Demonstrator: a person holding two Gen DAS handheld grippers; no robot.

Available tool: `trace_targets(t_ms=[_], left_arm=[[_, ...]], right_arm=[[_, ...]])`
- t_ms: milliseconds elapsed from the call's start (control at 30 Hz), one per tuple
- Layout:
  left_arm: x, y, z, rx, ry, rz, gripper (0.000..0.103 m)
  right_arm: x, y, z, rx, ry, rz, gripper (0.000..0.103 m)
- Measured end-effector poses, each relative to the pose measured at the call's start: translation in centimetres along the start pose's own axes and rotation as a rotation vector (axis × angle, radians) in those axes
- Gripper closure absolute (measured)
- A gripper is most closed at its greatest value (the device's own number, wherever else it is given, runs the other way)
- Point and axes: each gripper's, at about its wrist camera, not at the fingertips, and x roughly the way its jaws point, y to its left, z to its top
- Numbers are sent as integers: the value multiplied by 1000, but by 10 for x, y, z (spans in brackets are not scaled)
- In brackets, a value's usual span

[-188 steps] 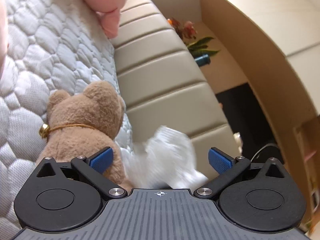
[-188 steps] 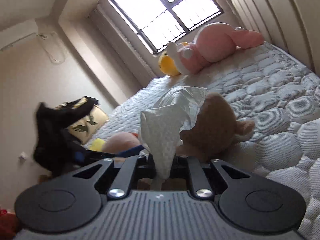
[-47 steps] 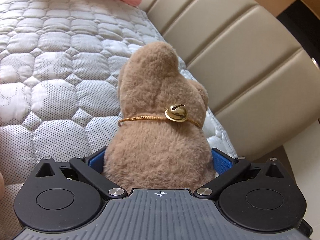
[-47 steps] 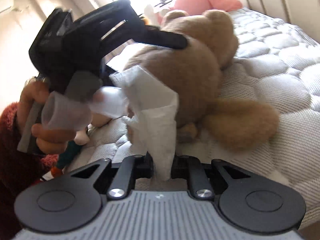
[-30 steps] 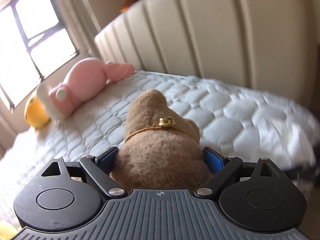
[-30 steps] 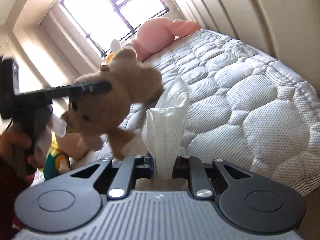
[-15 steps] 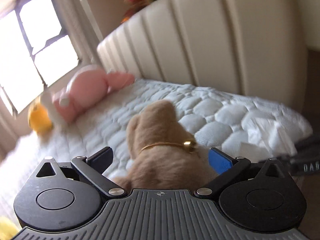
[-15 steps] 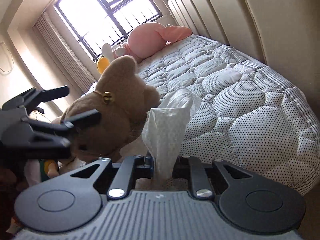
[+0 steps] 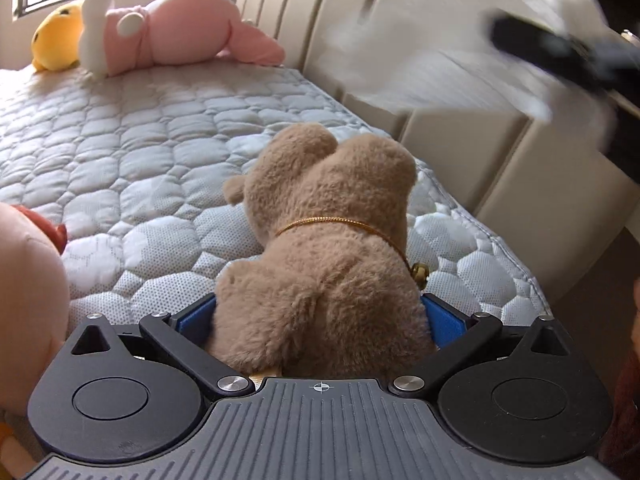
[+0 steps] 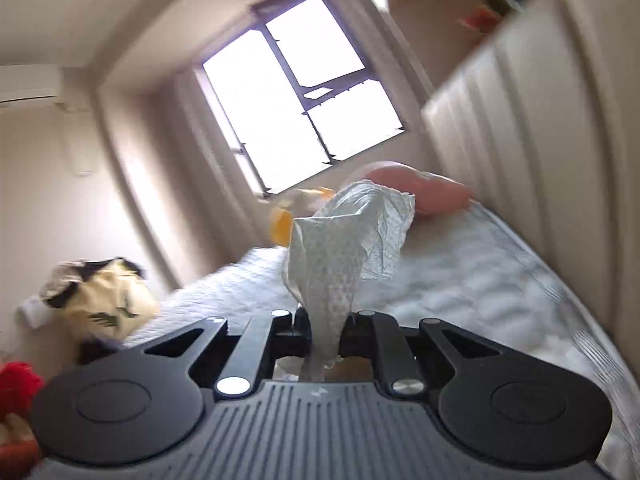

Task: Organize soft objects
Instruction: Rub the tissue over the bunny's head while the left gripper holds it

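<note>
Your left gripper (image 9: 320, 312) is spread to full width, with the brown teddy bear (image 9: 324, 248) sitting between the blue pads (image 9: 444, 320). The fur reaches both pads, but it looks like a released toy, not a squeezed one; from this angle I can't be sure the pads are fully clear. The bear rests on the quilted mattress (image 9: 132, 160), back toward the camera, gold cord and bell (image 9: 419, 271) round its neck, close to the bed edge and the padded headboard (image 9: 460, 144).

Your right gripper (image 10: 323, 334) is clenched on a white tissue (image 10: 348, 248), jaws closing further, the tissue standing up from between them. Same tissue shows as a blur top right in the left view.

Further out: pink plush (image 9: 176, 32) and yellow plush (image 9: 56, 42) lie at the far end by the window (image 10: 300, 92). Another peach-coloured plush (image 9: 28, 312) is at your left edge.
</note>
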Motion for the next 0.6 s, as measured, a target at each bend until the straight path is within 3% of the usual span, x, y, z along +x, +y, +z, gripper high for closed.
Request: trace_targets(t_ms=[67, 233, 367, 500, 533, 600], left_arm=[[-2, 5, -1, -18, 4, -10, 0], [-2, 23, -1, -76, 34, -61, 0], [-1, 19, -1, -58, 30, -48, 0], [-1, 21, -3, -76, 16, -58, 0], [-1, 24, -3, -91, 13, -67, 0], [0, 33, -2, -142, 11, -93, 0]], right_arm=[[29, 4, 6, 2, 47, 17, 89], [89, -11, -17, -18, 219, -136, 91], [71, -29, -27, 26, 178, -123, 94], [58, -31, -26, -118, 145, -346, 89], [52, -32, -26, -124, 138, -364, 89], [39, -33, -26, -76, 135, -291, 89]])
